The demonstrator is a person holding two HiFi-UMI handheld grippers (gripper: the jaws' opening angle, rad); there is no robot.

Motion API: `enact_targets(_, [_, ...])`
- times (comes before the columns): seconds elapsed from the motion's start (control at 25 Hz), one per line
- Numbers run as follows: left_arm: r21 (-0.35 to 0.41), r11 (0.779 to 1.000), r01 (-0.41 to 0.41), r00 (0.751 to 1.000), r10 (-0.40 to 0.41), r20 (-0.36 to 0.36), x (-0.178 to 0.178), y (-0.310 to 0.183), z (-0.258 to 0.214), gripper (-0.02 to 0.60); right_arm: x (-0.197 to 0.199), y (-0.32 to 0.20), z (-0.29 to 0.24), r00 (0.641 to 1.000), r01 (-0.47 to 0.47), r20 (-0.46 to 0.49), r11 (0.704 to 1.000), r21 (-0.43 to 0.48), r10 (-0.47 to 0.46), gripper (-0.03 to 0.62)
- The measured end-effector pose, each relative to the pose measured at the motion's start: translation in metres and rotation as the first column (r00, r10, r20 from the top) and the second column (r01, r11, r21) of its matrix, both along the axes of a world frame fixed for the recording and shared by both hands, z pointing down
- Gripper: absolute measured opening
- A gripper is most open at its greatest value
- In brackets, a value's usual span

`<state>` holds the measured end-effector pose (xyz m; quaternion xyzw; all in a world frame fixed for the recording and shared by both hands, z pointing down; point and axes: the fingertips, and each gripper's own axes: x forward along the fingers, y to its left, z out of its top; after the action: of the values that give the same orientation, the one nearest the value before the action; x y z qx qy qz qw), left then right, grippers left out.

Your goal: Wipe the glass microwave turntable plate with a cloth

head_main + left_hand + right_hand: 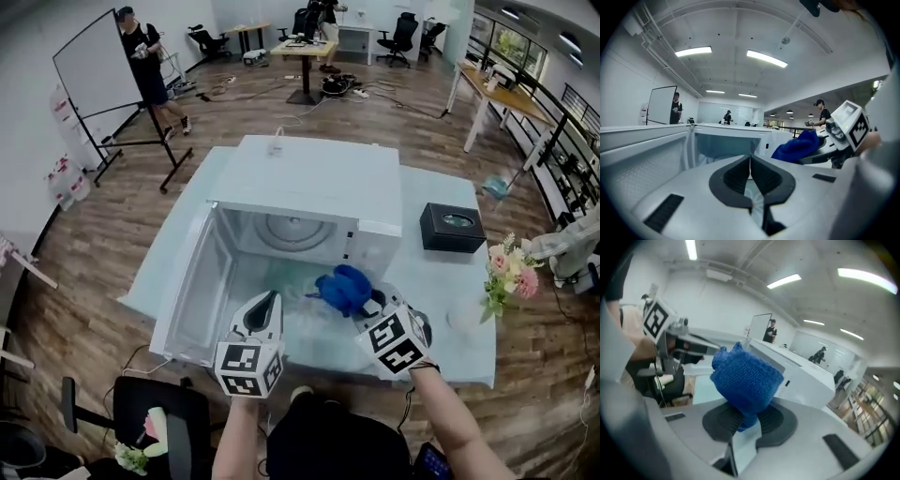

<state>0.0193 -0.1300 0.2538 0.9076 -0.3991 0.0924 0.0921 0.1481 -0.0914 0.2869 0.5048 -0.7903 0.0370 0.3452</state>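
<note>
Pale table (pixel 427 281) on a wood floor (pixel 112 234) carries an open microwave (pixel 309 187). Near it, the left gripper (pixel 750 161) has its fingers pressed together, and the right gripper (pixel 745 420) pinches a blue cloth (pixel 746 378).

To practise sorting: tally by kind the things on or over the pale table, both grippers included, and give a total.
microwave: 1
glass turntable plate: 1
blue cloth: 1
black box: 1
flower bunch: 1
grippers: 2, left gripper and right gripper
Total: 7
</note>
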Motion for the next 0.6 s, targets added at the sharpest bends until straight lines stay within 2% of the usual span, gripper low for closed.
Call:
enact_targets(0.12, [-0.006,0.999,-0.040,0.999,0.040,-0.008,0.013,0.001,-0.002,0.008,0.020,0.013,-0.026,0.980,-0.130,0.161,0.989,0.063,0.119,0.054])
enact_targets(0.28, [0.001,0.994,-0.114,0.994,0.114,-0.005,0.029,0.004,-0.008,0.008,0.051,0.029,-0.048,0.923,-0.302,0.296,0.939,0.164,0.245,0.054])
enact_targets(0.4, [0.006,0.989,-0.149,0.989,0.149,-0.002,0.031,0.006,-0.012,0.008,0.066,0.041,-0.052,0.855,-0.432,0.403,0.878,0.206,0.326,0.054])
enact_targets(0.52, [0.022,0.984,-0.176,0.984,0.176,-0.003,0.029,0.009,-0.016,0.008,0.078,0.053,-0.050,0.790,-0.548,0.463,0.801,0.240,0.402,0.054])
enact_targets(0.6, [0.030,0.981,-0.192,0.981,0.193,-0.014,0.029,0.011,-0.018,0.008,0.083,0.063,-0.045,0.753,-0.601,0.489,0.761,0.243,0.439,0.054])
